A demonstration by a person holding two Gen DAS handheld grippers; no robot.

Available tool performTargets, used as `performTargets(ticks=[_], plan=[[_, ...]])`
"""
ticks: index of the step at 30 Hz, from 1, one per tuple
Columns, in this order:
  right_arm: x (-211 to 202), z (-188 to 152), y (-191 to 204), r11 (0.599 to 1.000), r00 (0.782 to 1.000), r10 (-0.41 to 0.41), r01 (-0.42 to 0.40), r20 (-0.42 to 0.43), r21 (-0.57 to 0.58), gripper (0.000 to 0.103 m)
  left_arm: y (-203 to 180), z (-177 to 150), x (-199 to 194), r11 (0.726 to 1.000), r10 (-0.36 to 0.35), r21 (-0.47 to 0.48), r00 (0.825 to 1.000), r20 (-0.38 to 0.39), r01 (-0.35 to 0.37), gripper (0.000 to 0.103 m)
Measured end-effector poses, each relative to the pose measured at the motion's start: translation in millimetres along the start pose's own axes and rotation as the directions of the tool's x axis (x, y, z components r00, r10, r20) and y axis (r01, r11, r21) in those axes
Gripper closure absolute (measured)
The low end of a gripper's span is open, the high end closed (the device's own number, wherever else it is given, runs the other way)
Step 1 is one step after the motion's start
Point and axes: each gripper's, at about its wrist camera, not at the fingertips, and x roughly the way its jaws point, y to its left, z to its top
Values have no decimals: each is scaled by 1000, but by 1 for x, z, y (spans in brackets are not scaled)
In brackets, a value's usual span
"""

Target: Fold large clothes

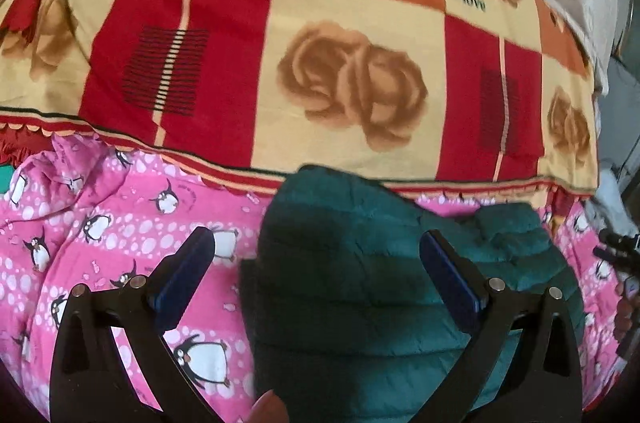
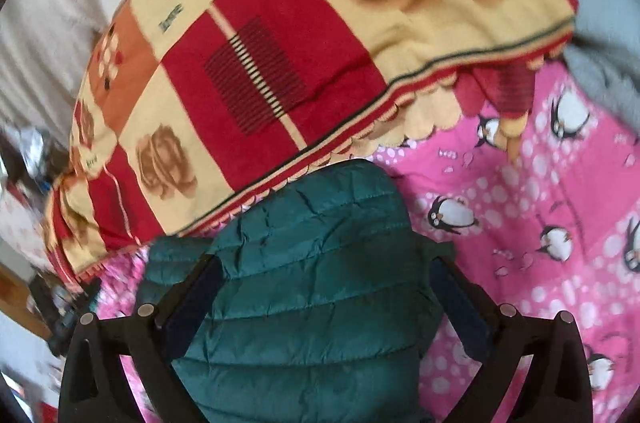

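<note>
A dark green quilted puffer jacket (image 1: 360,263) lies folded on a pink penguin-print sheet (image 1: 100,223). My left gripper (image 1: 316,243) is open above the jacket's left edge, with one finger over the sheet and the other over the jacket. In the right wrist view the jacket (image 2: 312,283) fills the lower middle. My right gripper (image 2: 328,271) is open, and its jaws straddle the jacket's width just above it. Neither gripper holds anything.
A thick red, orange and cream rose-patterned blanket (image 1: 320,43) lies folded just beyond the jacket, also in the right wrist view (image 2: 280,43). White bedding (image 2: 48,3) lies behind it. Grey cloth (image 2: 600,43) sits at the far right.
</note>
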Motion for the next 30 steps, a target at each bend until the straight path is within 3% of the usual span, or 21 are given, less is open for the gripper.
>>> performTargets(ticks=[3,4,6,9,12,15,18,22,30], plan=[[8,-8,15,993,996,-88,86,-13,-83,5,-14,-5,13,999,17,41,999,-46,-15,0],[16,-10,21,988,993,-111,108,-26,-114,11,-19,-6,17,998,28,56,998,-54,-25,0],[34,-11,33,975,989,-147,139,-34,-173,14,-33,-6,34,991,84,114,993,-81,-75,0],[63,-7,45,958,984,-175,161,-39,-235,14,-52,1,66,959,205,220,974,-100,-179,0],[99,2,46,949,975,-199,167,-97,-268,14,-50,-5,99,943,249,262,957,-148,-205,0],[135,0,30,943,952,-241,184,-186,-278,13,-24,-13,126,983,166,115,962,-218,-144,0],[146,-2,18,941,957,-224,163,-183,-298,5,-7,-19,141,992,128,20,965,-231,-127,0],[157,-5,2,955,960,-191,134,-205,-264,0,1,-25,153,992,122,-10,961,-248,-128,0],[152,-10,8,940,954,-229,164,-196,-298,0,11,-21,148,993,107,-18,952,-287,-117,0]])
